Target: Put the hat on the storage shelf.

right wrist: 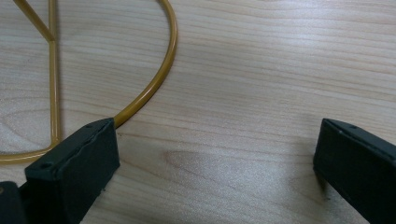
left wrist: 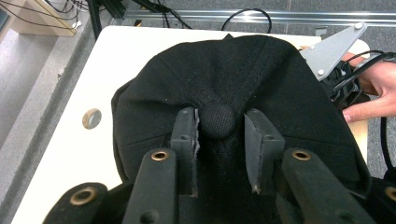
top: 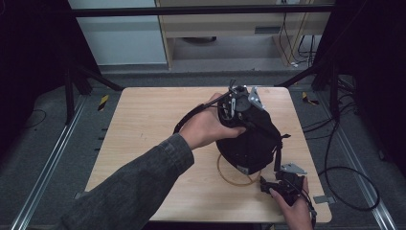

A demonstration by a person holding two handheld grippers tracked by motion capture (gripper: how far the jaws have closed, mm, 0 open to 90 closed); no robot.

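On the wooden table, the left tool straddles a black cap's top button unclamped; the right tool gapes wide.

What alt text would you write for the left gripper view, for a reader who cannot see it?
The left claw straddles the round top button of a black cap, one pad touching the button, the other apart. The cap sits on a pale wooden table; a hand holds the right claw's grey plate beyond it.
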